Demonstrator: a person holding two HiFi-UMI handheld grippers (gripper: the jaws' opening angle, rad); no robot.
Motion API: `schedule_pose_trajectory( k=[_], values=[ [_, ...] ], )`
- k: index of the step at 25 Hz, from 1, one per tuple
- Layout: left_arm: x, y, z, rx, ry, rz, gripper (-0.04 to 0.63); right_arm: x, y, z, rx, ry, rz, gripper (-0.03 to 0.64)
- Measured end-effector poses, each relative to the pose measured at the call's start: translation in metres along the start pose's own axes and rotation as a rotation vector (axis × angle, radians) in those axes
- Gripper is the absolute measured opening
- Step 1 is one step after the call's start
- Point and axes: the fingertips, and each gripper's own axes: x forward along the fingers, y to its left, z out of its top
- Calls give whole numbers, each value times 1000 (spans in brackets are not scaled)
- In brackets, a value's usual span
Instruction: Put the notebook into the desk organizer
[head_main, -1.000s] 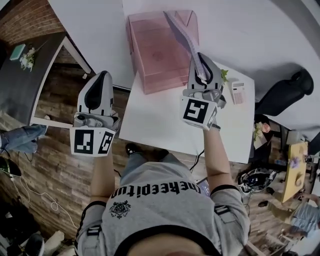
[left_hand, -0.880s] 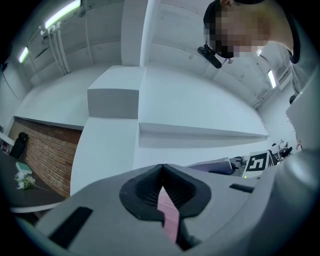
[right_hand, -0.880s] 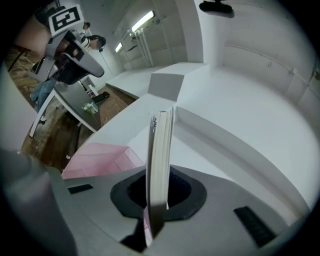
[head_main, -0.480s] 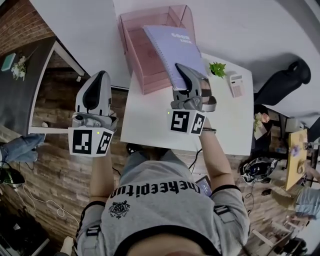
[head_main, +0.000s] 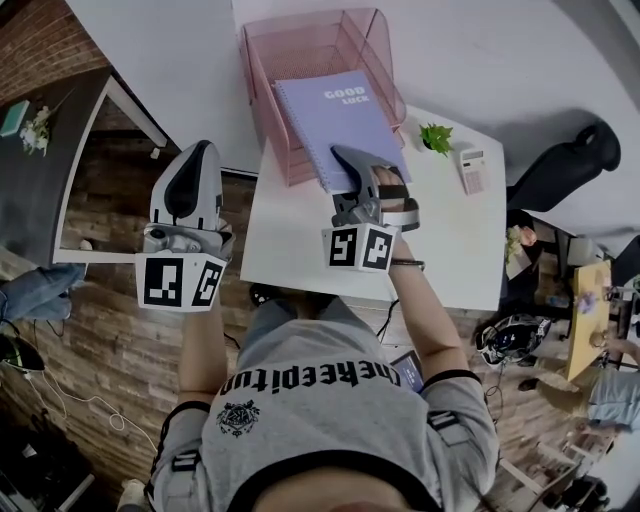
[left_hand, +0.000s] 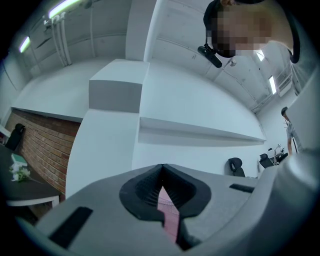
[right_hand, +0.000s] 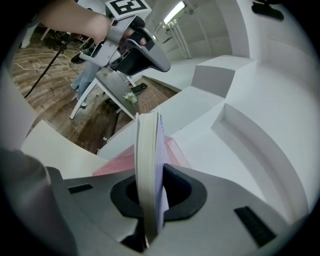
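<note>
A purple notebook (head_main: 340, 122) with "GOOD LUCK" on its cover lies cover-up, its far end inside the open front of the pink see-through desk organizer (head_main: 283, 45) at the back of the white table. My right gripper (head_main: 347, 158) is shut on the notebook's near edge. In the right gripper view the notebook (right_hand: 148, 165) stands edge-on between the jaws, with the pink organizer (right_hand: 116, 164) behind it. My left gripper (head_main: 199, 152) hangs off the table's left side, over the wood floor, holding nothing. Its jaws (left_hand: 161, 168) meet at the tips, with the organizer (left_hand: 168, 216) showing pink through the gap.
A small potted plant (head_main: 434, 137) and a calculator (head_main: 472, 167) sit at the table's right, near the white table (head_main: 300, 245) edge. A black office chair (head_main: 570, 172) stands to the right. A dark side table (head_main: 45, 170) with flowers is at the far left.
The right gripper has come down and rolled. The notebook went from standing on edge above the organizer to lying cover-up at its mouth. The left gripper has hardly shifted.
</note>
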Motion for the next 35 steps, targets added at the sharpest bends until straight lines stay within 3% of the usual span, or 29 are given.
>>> schedule_pose_trajectory(
  k=[14, 30, 35],
  values=[
    [-10, 7, 1, 3, 5, 31, 3, 25, 16, -13, -61, 53, 98, 55],
    [-7, -6, -2, -1, 9, 8, 3, 1, 39, -16, -67, 34, 196, 173],
    [-5, -9, -2, 0, 10, 3, 4, -12, 43, -20, -65, 19, 215, 181]
  ],
)
